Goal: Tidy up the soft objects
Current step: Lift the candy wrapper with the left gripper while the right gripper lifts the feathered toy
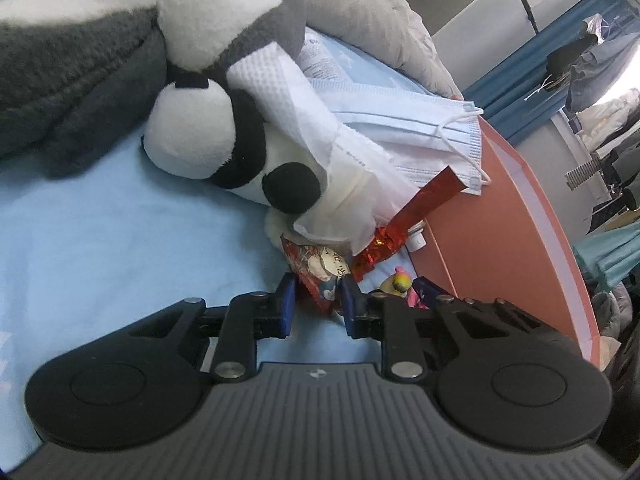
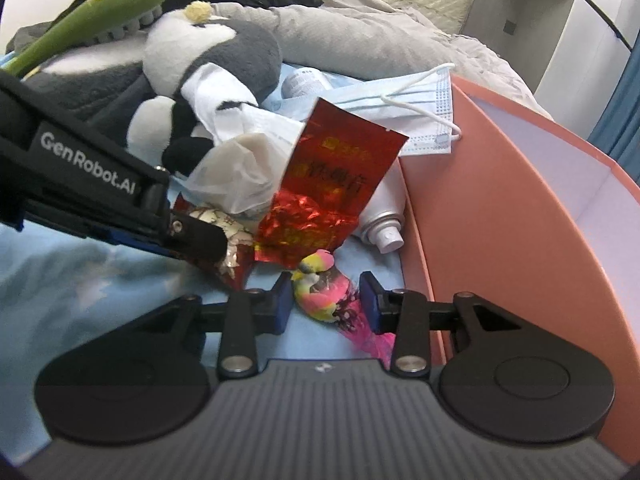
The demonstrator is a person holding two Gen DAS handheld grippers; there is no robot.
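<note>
Reaching into a heap of soft things on a blue-sheeted bed (image 1: 100, 240), two handheld grippers work side by side.

Left gripper (image 1: 318, 300): fingers narrowed on a red printed snack packet (image 1: 320, 270), apparently pinching it. Right gripper (image 2: 326, 300): fingers half-wide around a pink-and-yellow squishy toy (image 2: 320, 290), not pressing. Just behind lie a panda plush (image 1: 208, 140), a face mask (image 2: 404, 100) and, alongside, a pink box (image 2: 520, 184).
</note>
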